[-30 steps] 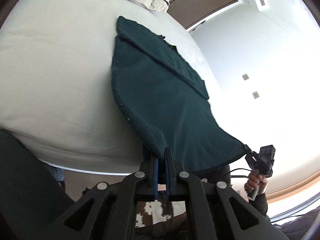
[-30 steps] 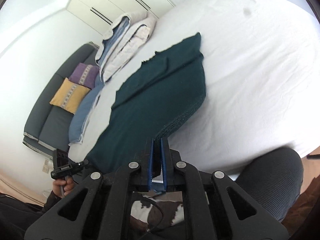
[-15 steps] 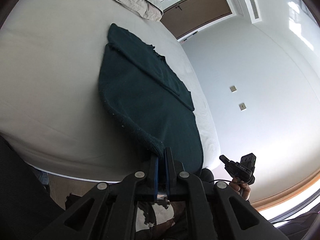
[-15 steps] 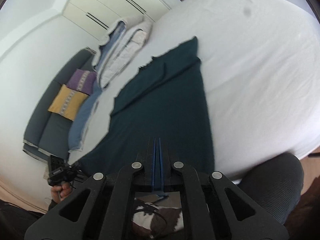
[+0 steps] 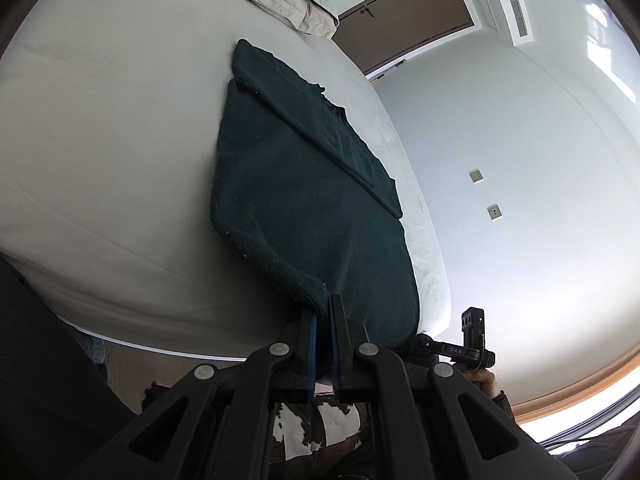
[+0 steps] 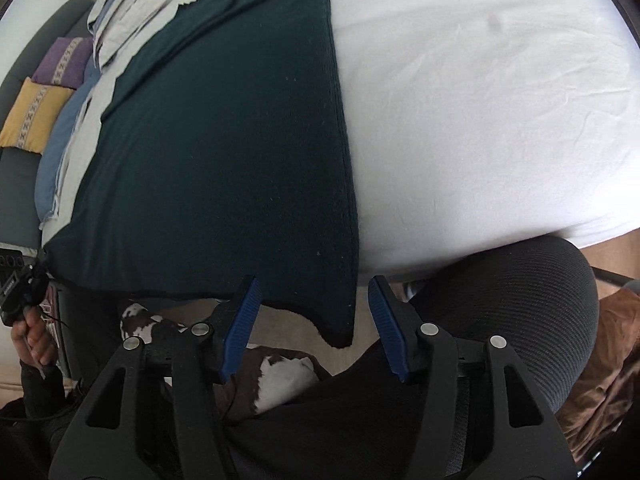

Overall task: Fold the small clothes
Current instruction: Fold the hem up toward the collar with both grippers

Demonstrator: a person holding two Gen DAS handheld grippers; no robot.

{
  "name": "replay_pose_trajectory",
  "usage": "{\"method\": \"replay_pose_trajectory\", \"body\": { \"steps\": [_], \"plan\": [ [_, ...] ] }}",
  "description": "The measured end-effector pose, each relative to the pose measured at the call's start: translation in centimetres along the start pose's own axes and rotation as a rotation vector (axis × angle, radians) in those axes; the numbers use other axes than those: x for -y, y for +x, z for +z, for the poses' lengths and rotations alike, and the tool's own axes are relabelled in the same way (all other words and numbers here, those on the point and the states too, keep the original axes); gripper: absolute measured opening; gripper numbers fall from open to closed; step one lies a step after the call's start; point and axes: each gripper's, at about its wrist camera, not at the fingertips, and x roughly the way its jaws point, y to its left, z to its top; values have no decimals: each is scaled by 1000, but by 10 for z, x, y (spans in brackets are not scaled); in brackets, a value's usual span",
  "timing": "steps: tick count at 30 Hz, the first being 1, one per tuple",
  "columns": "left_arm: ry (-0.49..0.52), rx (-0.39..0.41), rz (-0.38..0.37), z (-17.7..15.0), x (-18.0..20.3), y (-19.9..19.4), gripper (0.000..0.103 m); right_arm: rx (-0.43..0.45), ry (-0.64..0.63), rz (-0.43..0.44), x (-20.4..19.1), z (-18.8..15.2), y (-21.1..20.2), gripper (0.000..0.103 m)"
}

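Garment: dark teal knitted garment (image 5: 304,216), soft fuzzy weave with pale lint specks, thick rolled hem along its left edge. It lies flat on the bed, and its near end hangs past the mattress edge.
Garment shape: long, roughly rectangular panel; a folded strip crosses the far end on a diagonal, its far edge ragged. In the right wrist view the same cloth (image 6: 224,140) shows a ribbed border down its right side and a loose pointed corner hanging off the near edge.
Bed: white fitted sheet on a mattress (image 5: 100,152), smooth with faint creases; one small dark spot shows on the sheet in the right wrist view.
Left gripper: black plastic gripper with blue ribbed pads (image 5: 324,320). Jaws nearly closed, pinching the near left corner of the garment at the rolled hem.
Right gripper: matching black gripper with blue ribbed pads (image 6: 314,320). Jaws spread wide, holding nothing; the hanging corner of the garment sits between them, apart from both pads.
Bedding: folded beige and blue quilted bedding (image 6: 132,12), stacked at the far end of the bed, just beyond the garment.
Sofa: dark grey sofa (image 6: 16,184) carrying a purple cushion (image 6: 64,62) and a yellow cushion (image 6: 32,116), both with a pale patterned band.
Door: brown wooden door (image 5: 404,20), flat panel.
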Motion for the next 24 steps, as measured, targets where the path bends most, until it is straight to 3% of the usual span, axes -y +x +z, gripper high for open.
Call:
{"method": "replay_pose_trajectory", "body": {
  "steps": [3, 4, 7, 12, 15, 19, 24],
  "plan": [
    [8, -5, 12, -1, 0, 1, 6, -23, -28, -23, -6, 2, 12, 41],
    [10, -7, 17, -1, 0, 1, 6, -33, -24, -18, -5, 1, 15, 29],
    [14, -10, 26, -2, -1, 0, 6, -25, -33, -1, -5, -4, 17, 8],
    [19, 9, 5, 0, 5, -5, 6, 99, -25, 193, -8, -15, -21, 6],
    [-2, 37, -37, 5, 8, -12, 6, 227, -18, 357, -11, -13, -55, 6],
    [-25, 87, -101, 16, 17, -24, 6, 401, 1, 551, -23, 2, -94, 6],
    [-85, 155, -193, 35, 20, -34, 6, 547, 54, 697, -32, 30, -115, 6]
  ]
}}
